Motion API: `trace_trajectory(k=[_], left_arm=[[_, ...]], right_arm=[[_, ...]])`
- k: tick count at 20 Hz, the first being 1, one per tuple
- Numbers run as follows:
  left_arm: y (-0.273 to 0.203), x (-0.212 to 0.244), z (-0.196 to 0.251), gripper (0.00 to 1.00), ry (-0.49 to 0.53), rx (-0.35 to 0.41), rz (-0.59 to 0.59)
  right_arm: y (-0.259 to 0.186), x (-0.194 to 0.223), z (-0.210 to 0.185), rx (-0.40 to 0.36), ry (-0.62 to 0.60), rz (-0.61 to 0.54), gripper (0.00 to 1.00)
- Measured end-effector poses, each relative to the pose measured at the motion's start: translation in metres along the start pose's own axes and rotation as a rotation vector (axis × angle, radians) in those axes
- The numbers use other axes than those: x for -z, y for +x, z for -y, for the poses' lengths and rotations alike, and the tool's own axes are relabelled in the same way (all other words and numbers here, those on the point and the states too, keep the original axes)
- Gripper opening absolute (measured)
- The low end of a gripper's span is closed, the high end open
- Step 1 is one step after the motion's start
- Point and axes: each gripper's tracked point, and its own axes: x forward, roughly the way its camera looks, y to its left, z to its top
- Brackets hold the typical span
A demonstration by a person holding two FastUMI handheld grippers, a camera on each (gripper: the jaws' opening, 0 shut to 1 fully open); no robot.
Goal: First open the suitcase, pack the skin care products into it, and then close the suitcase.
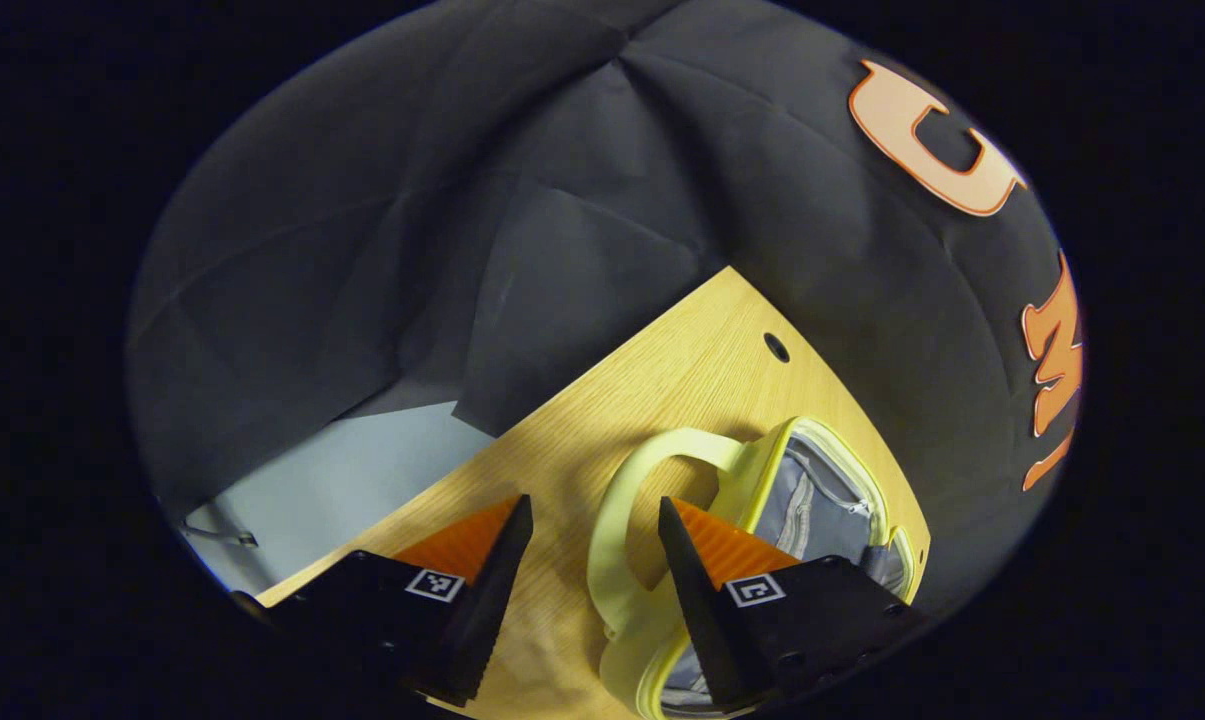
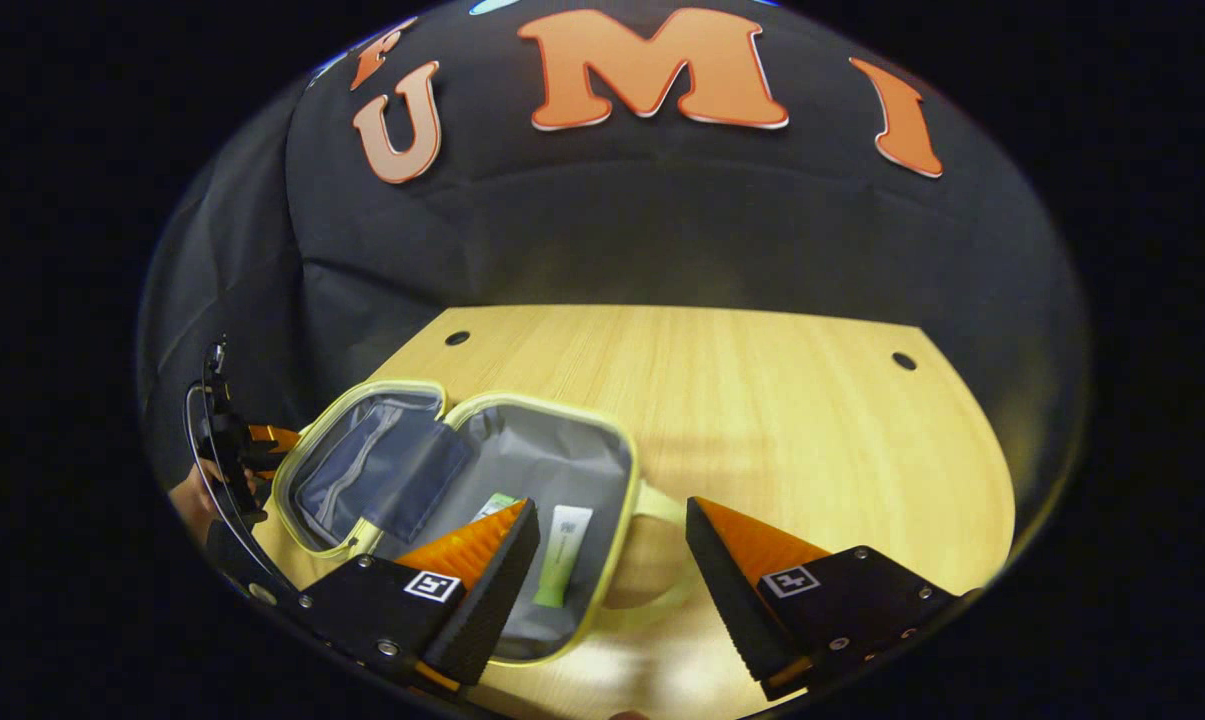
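Note:
A pale yellow suitcase (image 2: 522, 412) lies open on the wooden table (image 2: 762, 400), its grey lining showing. Two skin care tubes (image 2: 562, 545) lie inside its nearer half, one partly hidden behind a finger. My right gripper (image 2: 612, 545) hovers open above the case's near edge and handle (image 2: 652, 585). In the left gripper view the suitcase (image 1: 762, 470) stands with its lid (image 1: 827, 495) raised, and its yellow handle (image 1: 627, 500) loops between the fingers of my open left gripper (image 1: 592, 540). The left gripper (image 2: 242, 440) also appears far left in the right gripper view, held by a hand.
The table (image 1: 662, 390) has small round holes near its far corners (image 2: 904, 360). Black cloth walls close in behind the table. A grey floor patch (image 1: 342, 480) lies beyond the table's left edge. Bare wood stretches to the right of the suitcase.

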Motion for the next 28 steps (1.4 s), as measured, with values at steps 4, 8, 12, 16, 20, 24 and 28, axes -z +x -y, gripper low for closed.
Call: trace_trajectory(k=[4,8,12,16,20,24,28], left_arm=[[0.018,0.003,0.018,0.3,0.005,0.074,-0.054],[0.008,-0.004,0.014,0.14,0.158,0.047,-0.079],[-0.007,-0.016,0.035,0.13,0.256,0.105,-0.038],[-0.053,-0.045,0.076,0.12,0.346,0.179,0.059],[-0.105,-0.066,0.128,0.1,0.416,0.268,0.151],[-0.146,-0.069,0.19,0.09,0.507,0.348,0.218],[-0.179,-0.059,0.241,0.1,0.569,0.409,0.248]], right_arm=[[-0.03,-0.027,0.028,0.062,-0.007,0.093,0.94],[-0.049,-0.037,0.049,0.118,-0.026,0.139,0.94],[-0.06,-0.039,0.064,0.17,-0.054,0.163,0.94],[-0.061,-0.038,0.062,0.184,-0.083,0.185,0.94],[-0.065,-0.05,0.061,0.175,-0.086,0.225,0.94],[-0.067,-0.061,0.066,0.187,-0.09,0.262,0.95],[-0.072,-0.063,0.08,0.204,-0.104,0.289,0.95]])
